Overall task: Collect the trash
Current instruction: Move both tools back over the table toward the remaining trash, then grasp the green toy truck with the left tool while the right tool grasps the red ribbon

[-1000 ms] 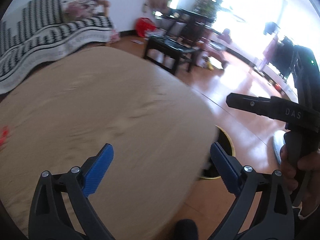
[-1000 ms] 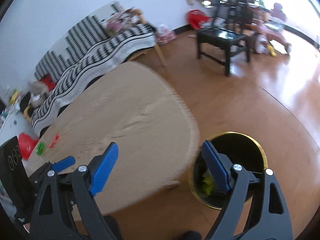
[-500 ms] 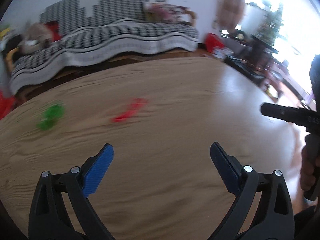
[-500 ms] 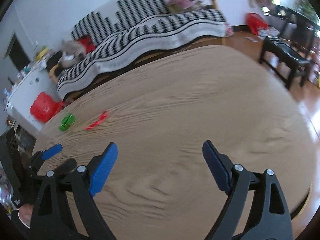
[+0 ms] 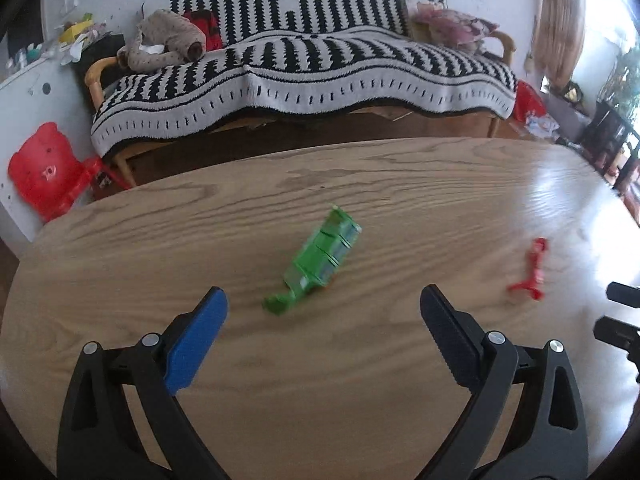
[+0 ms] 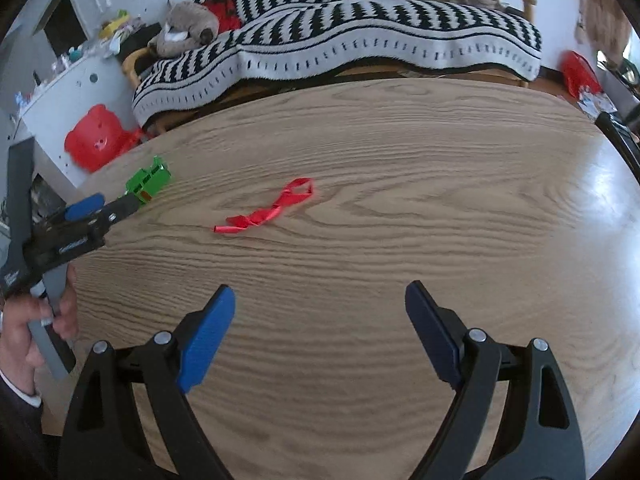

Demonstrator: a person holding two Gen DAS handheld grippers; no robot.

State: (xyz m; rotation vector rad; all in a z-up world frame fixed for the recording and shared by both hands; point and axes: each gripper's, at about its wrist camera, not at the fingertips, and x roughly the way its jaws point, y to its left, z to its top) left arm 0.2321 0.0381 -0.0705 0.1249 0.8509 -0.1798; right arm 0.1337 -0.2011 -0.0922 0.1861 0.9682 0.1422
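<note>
A crumpled green wrapper lies on the oval wooden table, just ahead of my left gripper, which is open with nothing between its blue pads. A twisted red ribbon scrap lies to the right of it. In the right wrist view the red ribbon sits mid-table, well ahead of my right gripper, open and empty. The green wrapper shows at the left table edge, beside the left gripper held by a hand.
A sofa with a black-and-white striped throw stands behind the table, with a plush toy on it. A red plastic stool sits on the floor at the left. A white cabinet stands further left.
Both views swung left, from the bin at the table's right end back over the table. The green wrapper and red ribbon came into view and now lie close ahead of the grippers.
</note>
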